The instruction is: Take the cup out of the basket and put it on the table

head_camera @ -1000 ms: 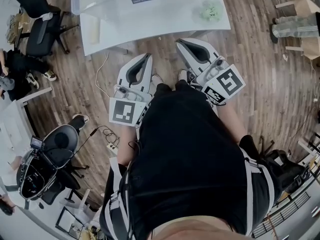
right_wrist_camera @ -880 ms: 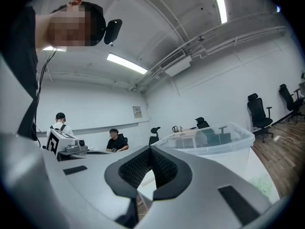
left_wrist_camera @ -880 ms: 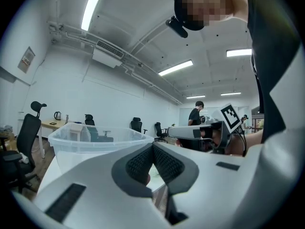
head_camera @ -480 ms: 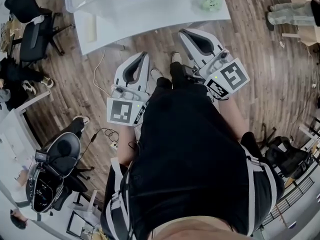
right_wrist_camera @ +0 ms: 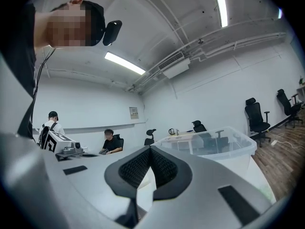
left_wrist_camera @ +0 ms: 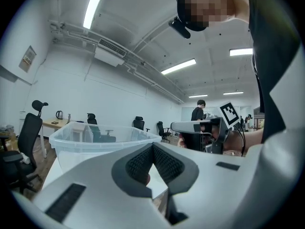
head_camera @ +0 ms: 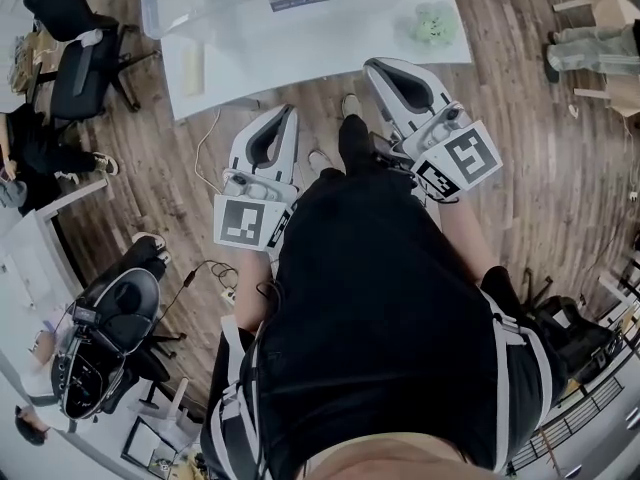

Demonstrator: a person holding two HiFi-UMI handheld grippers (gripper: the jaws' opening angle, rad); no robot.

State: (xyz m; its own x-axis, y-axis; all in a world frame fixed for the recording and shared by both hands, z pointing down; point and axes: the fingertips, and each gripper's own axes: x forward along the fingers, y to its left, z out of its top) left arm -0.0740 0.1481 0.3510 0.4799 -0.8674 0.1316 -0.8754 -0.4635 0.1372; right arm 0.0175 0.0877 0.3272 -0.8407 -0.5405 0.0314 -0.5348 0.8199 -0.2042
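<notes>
Nearest the head camera is the person's black-clad torso (head_camera: 380,308). Ahead of it, the left gripper (head_camera: 287,116) and the right gripper (head_camera: 375,68) are held side by side over the wooden floor (head_camera: 520,148). Both point toward the clear plastic bin (head_camera: 165,8) and are well short of it. In each gripper view the jaws are clenched tip to tip, with nothing between the ribbed pads (left_wrist_camera: 138,163). The bin stands on the white table (head_camera: 300,53), beyond both sets of jaws. No view shows the bin's contents clearly, so the cup cannot be located. A pale green object (head_camera: 432,23) lies on the table just right of the bin, beyond the right gripper; whether it is the cup cannot be told.
</notes>
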